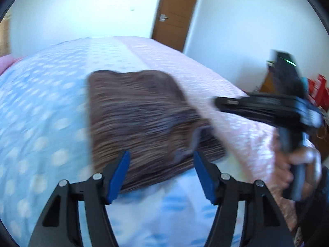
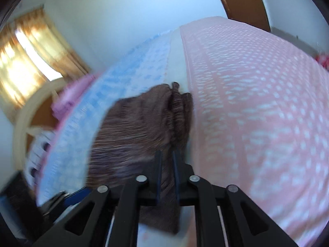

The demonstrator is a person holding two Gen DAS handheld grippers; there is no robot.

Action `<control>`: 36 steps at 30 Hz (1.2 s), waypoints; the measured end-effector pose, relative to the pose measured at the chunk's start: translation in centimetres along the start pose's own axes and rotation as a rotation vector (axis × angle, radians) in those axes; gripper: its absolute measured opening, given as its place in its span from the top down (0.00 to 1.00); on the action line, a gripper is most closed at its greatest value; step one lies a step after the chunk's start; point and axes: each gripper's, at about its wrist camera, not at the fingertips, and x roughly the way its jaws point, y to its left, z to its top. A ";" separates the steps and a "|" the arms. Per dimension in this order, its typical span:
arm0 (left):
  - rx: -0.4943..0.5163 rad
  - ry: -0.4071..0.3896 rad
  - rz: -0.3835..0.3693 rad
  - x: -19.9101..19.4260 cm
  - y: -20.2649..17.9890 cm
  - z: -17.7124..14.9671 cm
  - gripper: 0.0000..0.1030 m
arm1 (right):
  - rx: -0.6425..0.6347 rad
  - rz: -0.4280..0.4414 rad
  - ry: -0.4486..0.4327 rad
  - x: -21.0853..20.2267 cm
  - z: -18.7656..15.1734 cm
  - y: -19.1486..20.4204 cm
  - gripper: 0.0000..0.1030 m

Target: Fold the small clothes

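A brown ribbed garment (image 1: 144,113) lies folded in a rough rectangle on the bed, across the seam between the blue and pink covers. My left gripper (image 1: 161,156) is open at its near edge, blue pads wide apart and clear of the cloth. My right gripper (image 1: 218,101) comes in from the right, held by a hand (image 1: 302,164), its tip beside the garment's right edge. In the right wrist view the right gripper (image 2: 166,158) shows a narrow gap between its fingers. The brown garment (image 2: 139,127) shows through that gap and runs under it. Both views are blurred.
The bed has a blue dotted cover (image 1: 41,113) on the left and a pink one (image 1: 205,68) on the right. A brown door (image 1: 174,14) stands behind it. A curtained window (image 2: 26,57) and a pink pillow (image 2: 67,100) are at the left. Red items (image 1: 318,88) sit beyond the right edge.
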 end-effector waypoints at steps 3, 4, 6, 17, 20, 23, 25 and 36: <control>-0.052 -0.010 0.053 -1.0 2.8 -0.7 0.35 | 0.019 0.004 -0.028 -1.7 -2.0 1.3 0.45; -0.073 -0.013 0.073 -1.3 3.6 -0.6 0.35 | 0.022 0.019 -0.033 -1.9 -2.7 1.8 0.45; -0.103 -0.007 0.112 -1.3 4.7 -0.4 0.36 | 0.021 0.045 -0.022 -1.6 -3.3 2.7 0.45; -0.093 0.038 0.158 -0.7 4.3 -1.4 0.36 | -0.047 -0.130 0.099 4.0 -4.8 4.5 0.91; -0.082 0.031 0.165 -0.9 4.1 -1.1 0.36 | -0.053 -0.125 0.079 2.7 -5.1 4.4 0.92; -0.086 0.029 0.171 -0.8 4.3 -0.8 0.36 | -0.052 -0.118 0.064 1.2 -5.8 4.1 0.92; -0.081 0.037 0.190 -0.4 4.2 -0.6 0.36 | -0.029 -0.108 0.079 1.0 -6.7 3.4 0.94; -0.002 0.044 0.308 0.7 3.6 0.5 0.35 | -0.115 -0.162 0.133 0.9 -8.9 4.3 0.96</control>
